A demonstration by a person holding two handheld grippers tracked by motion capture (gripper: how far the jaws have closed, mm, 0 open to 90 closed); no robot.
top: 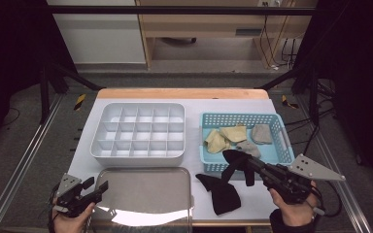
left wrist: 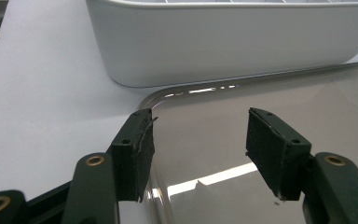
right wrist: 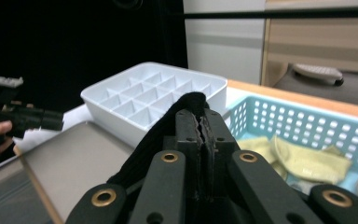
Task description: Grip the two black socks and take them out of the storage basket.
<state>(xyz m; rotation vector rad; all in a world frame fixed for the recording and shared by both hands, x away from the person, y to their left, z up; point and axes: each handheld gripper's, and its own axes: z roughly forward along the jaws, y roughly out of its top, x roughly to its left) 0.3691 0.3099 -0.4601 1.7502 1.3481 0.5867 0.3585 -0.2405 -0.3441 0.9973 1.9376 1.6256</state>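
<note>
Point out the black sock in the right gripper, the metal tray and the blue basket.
black sock (top: 233, 158): high view, pinched upper end.
metal tray (top: 145, 187): high view, bare middle of its floor.
blue basket (top: 238, 119): high view, far wall.

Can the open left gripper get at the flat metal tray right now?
Probably yes: the left gripper hovers open over the metal tray's near left corner, nothing between its jaws or on the tray there.

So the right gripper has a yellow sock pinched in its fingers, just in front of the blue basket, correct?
Not quite: the sock is black, not yellow. The high view shows the right gripper shut on a black sock in front of the blue basket; the yellow socks lie inside the basket.
</note>
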